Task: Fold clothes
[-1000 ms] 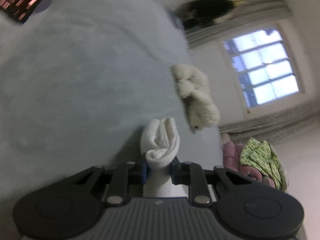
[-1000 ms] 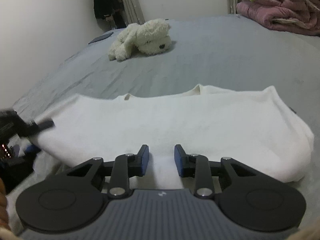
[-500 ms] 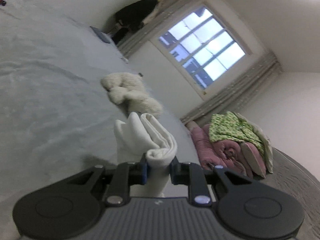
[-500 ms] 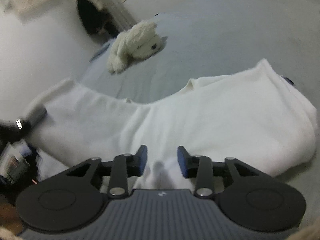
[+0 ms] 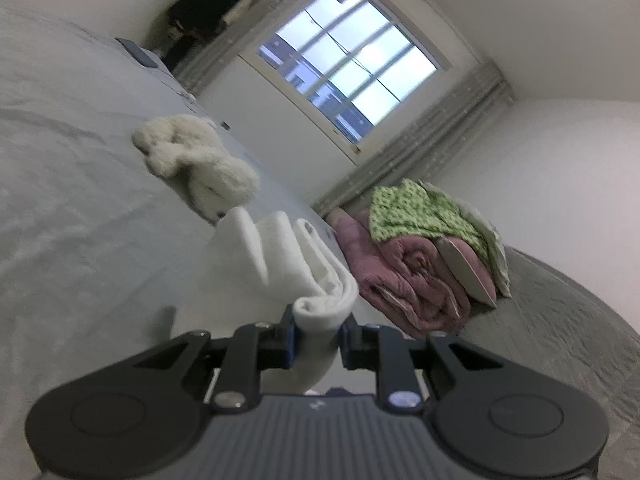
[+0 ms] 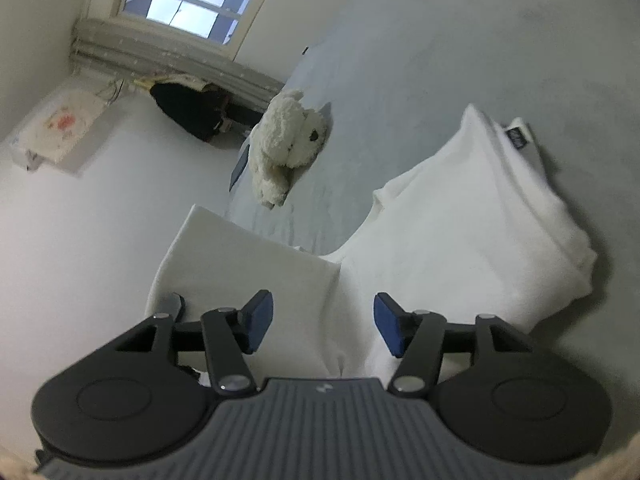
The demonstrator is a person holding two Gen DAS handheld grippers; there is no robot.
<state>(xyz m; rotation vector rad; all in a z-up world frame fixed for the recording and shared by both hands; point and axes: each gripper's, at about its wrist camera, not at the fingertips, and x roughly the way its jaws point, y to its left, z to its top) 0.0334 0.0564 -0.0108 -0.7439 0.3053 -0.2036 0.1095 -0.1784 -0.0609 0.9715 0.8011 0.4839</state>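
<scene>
Left gripper (image 5: 318,334) of mine pinches a bunched edge of the white garment (image 6: 460,240) lying partly on the bed (image 6: 480,60), right gripper (image 6: 323,326) gaping empty over it; soft, light, floppy, so I'd grip doubled edges.

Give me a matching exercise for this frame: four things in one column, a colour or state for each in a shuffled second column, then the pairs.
Things:
1. left gripper
2. right gripper
3. stuffed toy
4. folded quilt

States:
A. pink, stacked under a green patterned cloth
B. open, over the white garment
C. lying on the grey bed
D. shut on a bunched white fold

Pairs: 1-D, 2-B, 3-C, 4-A
</scene>
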